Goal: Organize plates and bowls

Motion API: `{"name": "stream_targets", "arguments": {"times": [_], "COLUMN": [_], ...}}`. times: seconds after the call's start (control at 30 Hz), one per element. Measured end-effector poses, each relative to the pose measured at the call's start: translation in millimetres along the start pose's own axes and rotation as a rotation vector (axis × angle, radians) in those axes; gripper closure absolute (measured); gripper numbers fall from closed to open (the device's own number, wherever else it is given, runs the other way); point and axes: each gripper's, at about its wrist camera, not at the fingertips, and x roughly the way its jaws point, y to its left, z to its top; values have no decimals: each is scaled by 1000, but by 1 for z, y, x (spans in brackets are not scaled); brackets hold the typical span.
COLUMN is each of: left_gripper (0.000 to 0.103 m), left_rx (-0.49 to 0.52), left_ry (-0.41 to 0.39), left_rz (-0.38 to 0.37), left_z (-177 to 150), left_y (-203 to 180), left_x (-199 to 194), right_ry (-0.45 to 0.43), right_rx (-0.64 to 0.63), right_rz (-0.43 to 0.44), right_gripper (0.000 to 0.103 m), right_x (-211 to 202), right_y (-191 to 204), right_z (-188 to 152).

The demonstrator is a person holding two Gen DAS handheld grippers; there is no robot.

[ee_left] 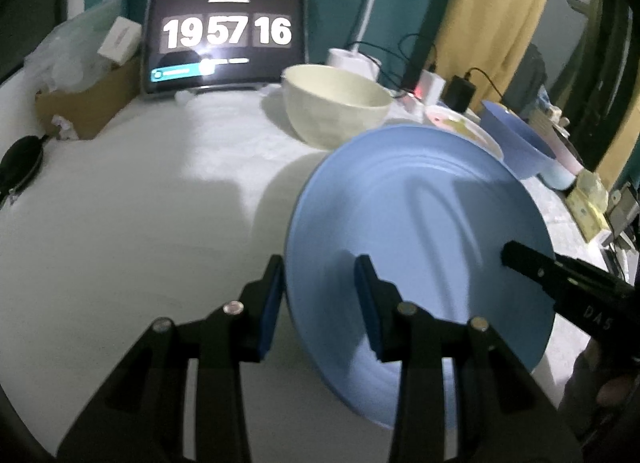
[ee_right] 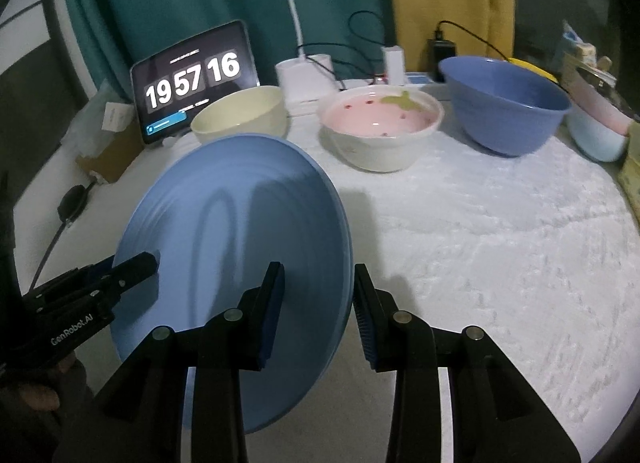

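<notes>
Grippers both point forward and down over the white cloth (ee_right: 500,243), and each one bites an opposite edge of the plate (ee_right: 232,231). From its own camera, the left gripper (ee_left: 320,303) has one finger (ee_left: 270,303) under the plate's left rim and the other on the upper face, so its jaws are closed on that rim. The right gripper (ee_right: 318,311) does the same on the opposite side, one finger (ee_right: 272,307) on the face and its partner outside the rim, clamped on the plate. Each camera also catches the other gripper's tip reaching in from the side and resting on the plate's face. A bit of a hand (ee_right: 36,395) shows at the lower left of the right view, behind the left tool.

Held between the two tools, the plate hangs above the cloth, tilted, with its shadow on the cloth below. It is round, pale blue, with faint rings inside the rim, and the fingers cast long shadows across it.

Behind it, a cream bowl (ee_right: 240,115), a pink-lined bowl (ee_right: 380,127) and a blue bowl (ee_right: 504,103) stand in a row on the cloth, apart from each other. A tablet (ee_right: 192,79) showing large digits leans at the back left, just behind the cream bowl.
</notes>
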Motion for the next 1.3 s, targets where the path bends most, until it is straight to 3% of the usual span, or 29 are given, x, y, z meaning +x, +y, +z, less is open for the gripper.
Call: {"name": "stream_targets", "arguments": {"times": [0.57, 0.87, 1.03, 1.3], "left_gripper": [66, 66, 65, 60], "left_rx": [-42, 3, 22, 12], "left_ry": [14, -3, -61, -162], "left_rz": [60, 98, 166, 177], "left_z": [5, 6, 10, 15], "left_y": [37, 31, 27, 12], "left_x": [13, 13, -3, -33], "right_ry": [78, 50, 29, -19], "right_rx": [-26, -61, -32, -17], "right_rz": [33, -2, -6, -5], "right_gripper": [66, 66, 66, 66], "right_x": [44, 41, 33, 6], "right_y": [25, 29, 18, 2], "right_z": [12, 13, 13, 12]}}
